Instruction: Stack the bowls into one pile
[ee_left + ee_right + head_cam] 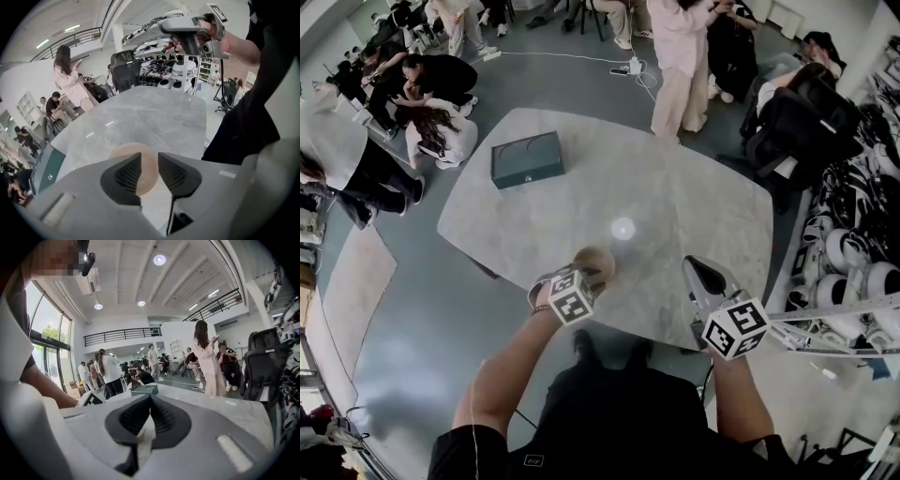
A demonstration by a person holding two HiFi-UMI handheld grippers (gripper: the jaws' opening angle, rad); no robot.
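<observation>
A tan bowl [602, 259] sits near the front edge of the grey marble table [675, 197]; whether others are nested in it I cannot tell. My left gripper [587, 273] points steeply down over the bowl's near side. In the left gripper view its jaws stand apart, and the bowl [125, 156] shows between and beyond the left gripper [149, 158], with neither pad pressing on it. My right gripper [695, 269] hovers at the table's front right, apart from the bowl. Its jaws are shut on nothing in the right gripper view [150, 401].
A dark green box [527, 159] lies at the table's far left, also seen as the green box [46, 171] in the left gripper view. A person in pale clothes [680, 66] stands at the far edge. Black chairs [797, 122] crowd the right side, and other people are on the floor at left.
</observation>
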